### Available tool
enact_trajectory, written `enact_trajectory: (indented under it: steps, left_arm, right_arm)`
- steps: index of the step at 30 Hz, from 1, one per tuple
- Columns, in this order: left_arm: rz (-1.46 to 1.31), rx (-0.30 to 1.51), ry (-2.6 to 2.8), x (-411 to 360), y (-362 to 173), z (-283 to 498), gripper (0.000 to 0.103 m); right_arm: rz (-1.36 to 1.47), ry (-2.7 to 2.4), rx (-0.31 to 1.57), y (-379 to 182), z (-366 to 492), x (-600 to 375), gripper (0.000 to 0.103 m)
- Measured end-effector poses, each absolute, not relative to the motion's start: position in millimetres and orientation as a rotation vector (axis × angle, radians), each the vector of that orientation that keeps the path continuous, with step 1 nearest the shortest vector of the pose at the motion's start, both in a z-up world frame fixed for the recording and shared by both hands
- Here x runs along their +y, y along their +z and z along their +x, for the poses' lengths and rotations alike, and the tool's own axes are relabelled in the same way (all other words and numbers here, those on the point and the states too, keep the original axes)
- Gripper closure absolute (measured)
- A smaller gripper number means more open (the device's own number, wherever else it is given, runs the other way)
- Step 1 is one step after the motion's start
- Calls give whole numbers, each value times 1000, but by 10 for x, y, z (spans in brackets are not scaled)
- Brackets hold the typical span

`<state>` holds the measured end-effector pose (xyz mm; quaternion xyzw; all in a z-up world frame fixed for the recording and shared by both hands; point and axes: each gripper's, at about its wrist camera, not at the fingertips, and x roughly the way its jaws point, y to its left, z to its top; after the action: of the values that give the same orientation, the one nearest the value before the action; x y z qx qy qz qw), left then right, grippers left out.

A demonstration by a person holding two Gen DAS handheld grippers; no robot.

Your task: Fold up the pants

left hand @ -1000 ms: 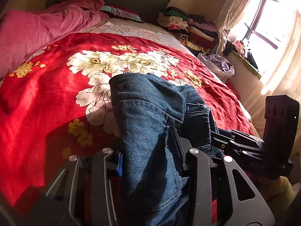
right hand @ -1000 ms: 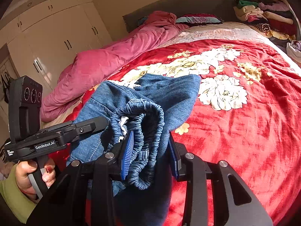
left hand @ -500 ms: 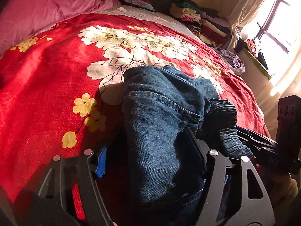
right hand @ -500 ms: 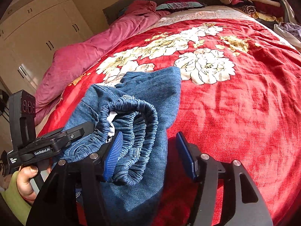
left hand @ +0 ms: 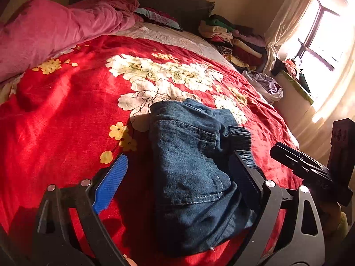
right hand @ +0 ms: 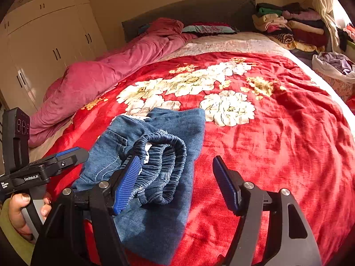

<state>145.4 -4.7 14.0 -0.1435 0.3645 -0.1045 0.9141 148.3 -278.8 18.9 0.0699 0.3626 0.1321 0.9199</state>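
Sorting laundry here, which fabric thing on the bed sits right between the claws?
The folded blue denim pants, alone on the red floral blanket; the pink duvet and clothes pile lie far back.

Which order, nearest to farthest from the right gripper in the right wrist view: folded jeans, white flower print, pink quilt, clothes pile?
1. Folded jeans, at the right gripper, left jaw side.
2. White flower print, mid-bed.
3. Pink quilt, far left.
4. Clothes pile, far right corner.

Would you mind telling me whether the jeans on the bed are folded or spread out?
Folded. The jeans lie as a compact layered bundle on the red blanket, elastic waistband doubled on top, no legs stretched out.
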Motion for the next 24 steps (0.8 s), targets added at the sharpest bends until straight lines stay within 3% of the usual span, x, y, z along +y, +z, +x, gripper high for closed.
enact_trajectory:
  steps: [1,2,14,24]
  left_arm:
    - [-295,737,-216,-32,180,1404,13]
    - [-294,729,-215,-21,216,1363,13]
    - [-221,682,-174,25,505,893,10]
    - [-184,695,-142,16,532,572,10]
  right_arm:
    - [137,269,736,231,1437,-2782,11]
    - [132,266,715,282,1379,-2778,6]
    - [35,242,581,719,879,-2643,5]
    - [-2,214,580,709,578,-2619,5]
